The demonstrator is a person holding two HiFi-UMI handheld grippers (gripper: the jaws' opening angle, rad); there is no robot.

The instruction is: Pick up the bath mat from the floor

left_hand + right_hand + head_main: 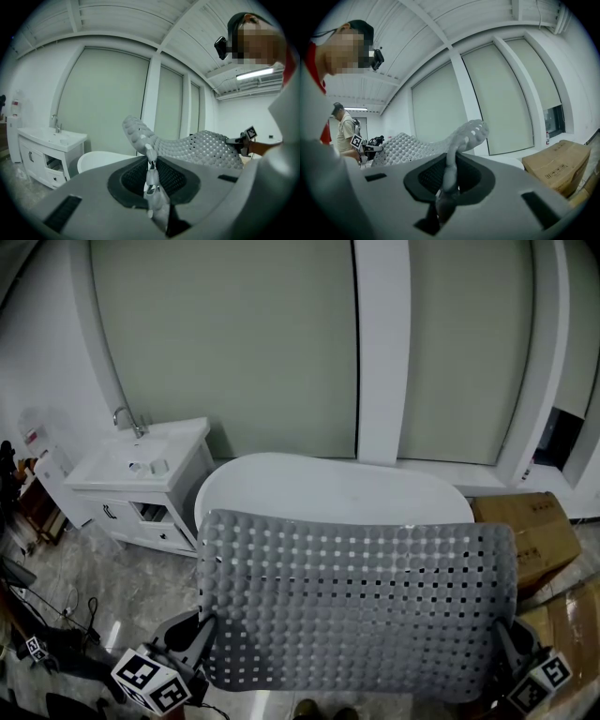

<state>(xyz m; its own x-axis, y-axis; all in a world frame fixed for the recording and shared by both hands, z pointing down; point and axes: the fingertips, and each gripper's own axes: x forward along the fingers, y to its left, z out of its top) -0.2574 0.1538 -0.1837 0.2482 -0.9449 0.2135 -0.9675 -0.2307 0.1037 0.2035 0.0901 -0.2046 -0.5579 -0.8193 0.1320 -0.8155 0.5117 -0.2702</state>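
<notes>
**Inspector:** Report your left tool.

**Operator:** My left tool (150, 168) is pinched narrow on the left edge of the grey, hole-dotted rubber bath mat (356, 606). The mat's edge runs straight between the jaws.

**Inspector:** And the right?

**Operator:** My right tool (446, 174) is closed the same way on the mat's right edge, and a flap curls up above the jaws.

**Inspector:** Where is the mat?

**Operator:** It is clear of the pale marble floor (112, 577), spread wide between my two tools. The nubbed face is toward me and the top edge droops slightly. Beyond it stands the white oval bathtub (319, 488). The white vanity cabinet with a sink (141, 470) is to the tub's left, and a brown cardboard box (530, 531) is to its right.
</notes>
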